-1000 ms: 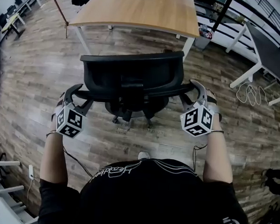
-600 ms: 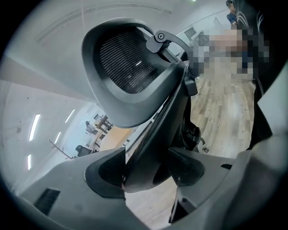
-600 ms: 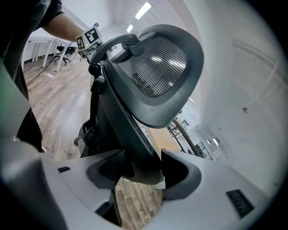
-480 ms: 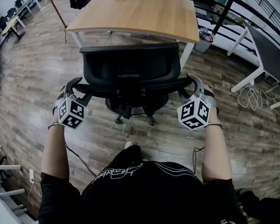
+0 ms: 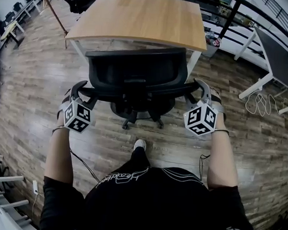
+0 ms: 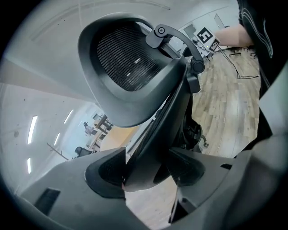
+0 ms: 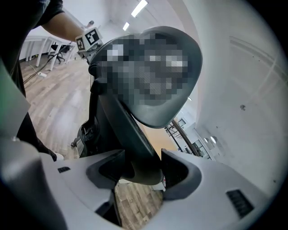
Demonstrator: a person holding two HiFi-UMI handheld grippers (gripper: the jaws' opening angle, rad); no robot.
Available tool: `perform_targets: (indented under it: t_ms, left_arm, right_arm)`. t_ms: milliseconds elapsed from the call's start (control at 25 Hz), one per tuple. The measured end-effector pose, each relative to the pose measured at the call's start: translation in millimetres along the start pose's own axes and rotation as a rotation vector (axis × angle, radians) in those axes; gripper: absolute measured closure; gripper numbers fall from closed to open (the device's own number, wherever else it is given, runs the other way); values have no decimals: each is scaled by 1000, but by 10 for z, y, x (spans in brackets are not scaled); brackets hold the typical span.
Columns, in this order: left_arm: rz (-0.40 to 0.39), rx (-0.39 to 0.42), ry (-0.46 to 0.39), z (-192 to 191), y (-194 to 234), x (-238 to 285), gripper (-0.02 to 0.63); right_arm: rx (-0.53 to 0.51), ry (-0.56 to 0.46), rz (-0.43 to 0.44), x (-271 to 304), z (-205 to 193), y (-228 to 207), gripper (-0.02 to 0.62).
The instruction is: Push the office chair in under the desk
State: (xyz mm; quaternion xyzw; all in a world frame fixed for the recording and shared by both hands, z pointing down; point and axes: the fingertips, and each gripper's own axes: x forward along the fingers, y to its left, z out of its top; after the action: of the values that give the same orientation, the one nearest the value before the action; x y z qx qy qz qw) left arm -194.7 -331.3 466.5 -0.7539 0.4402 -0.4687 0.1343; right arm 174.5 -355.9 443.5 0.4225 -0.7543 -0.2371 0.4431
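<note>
Since a second ago the chair (image 5: 134,74) has rolled closer to the desk (image 5: 141,18), and both grippers have gone forward with it; the person's shoe (image 5: 140,145) has stepped in behind. Now the chair stands at the desk's near edge, backrest on the side away from the desk, the top of the backrest meeting that edge in the head view (whether the seat is under the desktop cannot be told). The left gripper (image 5: 81,90) is off the desk's near left corner, its jaws set wide and clamped on the left armrest (image 6: 140,176), one pad on each side of the armrest's end. The right gripper (image 5: 201,89) is off the near right corner, likewise clamped on the right armrest (image 7: 140,170), which fills the gap between its pads. Wooden floor (image 5: 33,79) lies all round the desk. To the right of the desk, well apart, stands a dark table (image 5: 281,53), with a white cable (image 5: 260,99) on the floor near its leg
</note>
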Motion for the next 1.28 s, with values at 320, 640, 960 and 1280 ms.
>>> perform_targets:
  t_ms: [320,640,960,1280]
  left_arm:
    - [-13,21,-25,130,318,424,344]
    - [-10,47,-67,254,656,882,344]
    - [-15,72,-101,323,1027,1346,344]
    - [-27,93,-133,460,1471,1757,344]
  right_arm:
    - [16,33,-12,369,-6,-243,324]
    - [30,84,-30,757,-5,-481,324]
    - [49,121,-54,1185,46,-686,324]
    - [67,136,-67,1573,152,-994,324]
